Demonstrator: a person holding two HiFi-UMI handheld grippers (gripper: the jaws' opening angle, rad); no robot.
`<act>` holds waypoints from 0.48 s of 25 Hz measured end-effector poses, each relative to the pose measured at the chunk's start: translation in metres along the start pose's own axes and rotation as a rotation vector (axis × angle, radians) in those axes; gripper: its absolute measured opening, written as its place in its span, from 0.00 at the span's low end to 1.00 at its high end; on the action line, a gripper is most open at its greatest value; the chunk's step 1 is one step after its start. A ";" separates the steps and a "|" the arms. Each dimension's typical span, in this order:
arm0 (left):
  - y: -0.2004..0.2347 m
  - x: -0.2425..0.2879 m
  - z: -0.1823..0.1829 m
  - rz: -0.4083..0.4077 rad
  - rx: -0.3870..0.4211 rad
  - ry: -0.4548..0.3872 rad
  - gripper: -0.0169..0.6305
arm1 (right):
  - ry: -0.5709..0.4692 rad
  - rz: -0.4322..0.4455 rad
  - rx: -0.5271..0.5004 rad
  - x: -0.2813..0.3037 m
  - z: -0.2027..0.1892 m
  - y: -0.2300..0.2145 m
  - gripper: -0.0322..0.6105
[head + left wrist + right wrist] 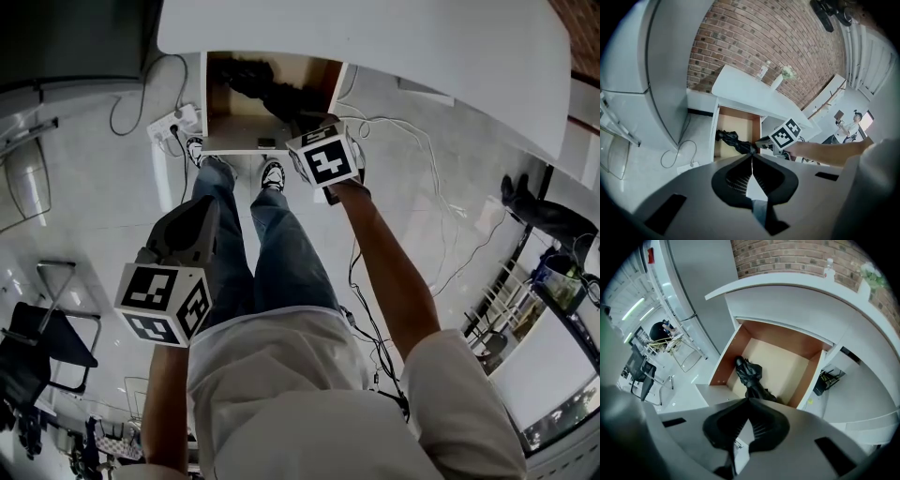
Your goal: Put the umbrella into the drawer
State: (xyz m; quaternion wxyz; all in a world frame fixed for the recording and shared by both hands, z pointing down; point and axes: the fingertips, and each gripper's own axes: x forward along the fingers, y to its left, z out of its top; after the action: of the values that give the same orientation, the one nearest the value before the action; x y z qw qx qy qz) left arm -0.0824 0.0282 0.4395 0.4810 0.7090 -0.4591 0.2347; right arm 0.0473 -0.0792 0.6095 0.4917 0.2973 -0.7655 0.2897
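Placing step looks done: folded black fabric umbrella (749, 376) lies inside the open brown-walled drawer (723, 363), centre of right gripper view. Right gripper (749, 400) points steeply down over the drawer front, jaws together, nothing between. Left gripper (752, 158) is closed and empty, lower left in head view. Next is probably pushing the drawer shut

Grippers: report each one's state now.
Left gripper: closed, empty.
Right gripper: closed, nothing visibly held; umbrella lies in drawer.
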 end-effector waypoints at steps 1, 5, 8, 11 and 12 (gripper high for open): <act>-0.002 -0.001 0.000 0.002 0.004 -0.002 0.06 | -0.009 0.007 0.005 -0.005 0.001 0.001 0.08; -0.013 -0.006 -0.001 0.004 0.020 -0.010 0.05 | -0.048 0.018 0.011 -0.023 0.003 0.003 0.08; -0.021 -0.008 -0.006 0.007 0.044 -0.008 0.05 | -0.062 0.026 0.006 -0.034 0.002 0.008 0.08; -0.028 -0.011 -0.005 0.018 0.060 -0.017 0.05 | -0.076 0.036 0.000 -0.046 0.001 0.013 0.08; -0.031 -0.012 -0.004 0.019 0.061 -0.023 0.06 | -0.086 0.041 0.000 -0.050 0.001 0.015 0.08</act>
State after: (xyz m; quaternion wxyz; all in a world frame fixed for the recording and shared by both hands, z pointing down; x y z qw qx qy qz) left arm -0.0608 0.0405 0.4177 0.4517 0.7217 -0.4639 0.2448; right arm 0.0526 -0.0615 0.5602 0.4524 0.2936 -0.7918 0.2868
